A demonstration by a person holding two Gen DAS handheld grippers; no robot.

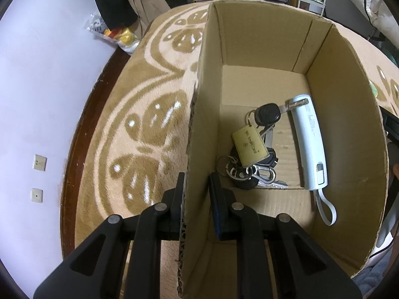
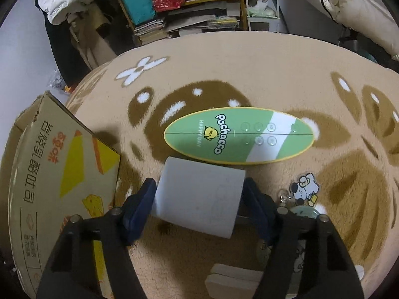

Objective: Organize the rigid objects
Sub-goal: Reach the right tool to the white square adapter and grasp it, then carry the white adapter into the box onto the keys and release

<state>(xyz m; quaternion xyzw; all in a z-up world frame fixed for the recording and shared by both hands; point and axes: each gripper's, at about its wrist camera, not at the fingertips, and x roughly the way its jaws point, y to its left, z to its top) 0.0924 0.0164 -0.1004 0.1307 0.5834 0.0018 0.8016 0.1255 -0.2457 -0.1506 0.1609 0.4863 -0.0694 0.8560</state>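
In the left wrist view my left gripper (image 1: 195, 194) straddles the left wall of an open cardboard box (image 1: 199, 114), one finger outside and one inside, apparently clamped on it. Inside the box lie a bunch of keys with a yellow tag (image 1: 251, 154) and a pale blue stick-shaped device with a strap (image 1: 310, 142). In the right wrist view my right gripper (image 2: 199, 194) is shut on a flat pale grey box (image 2: 199, 196), held just above the rug. The cardboard box (image 2: 57, 174) stands to its left.
A green oval Pochacco board (image 2: 239, 134) lies on the tan patterned rug (image 2: 249, 69) beyond the grey box. A dog keychain charm (image 2: 305, 188) and a beige block (image 2: 234, 281) lie near the right gripper. Shelves and clutter stand behind.
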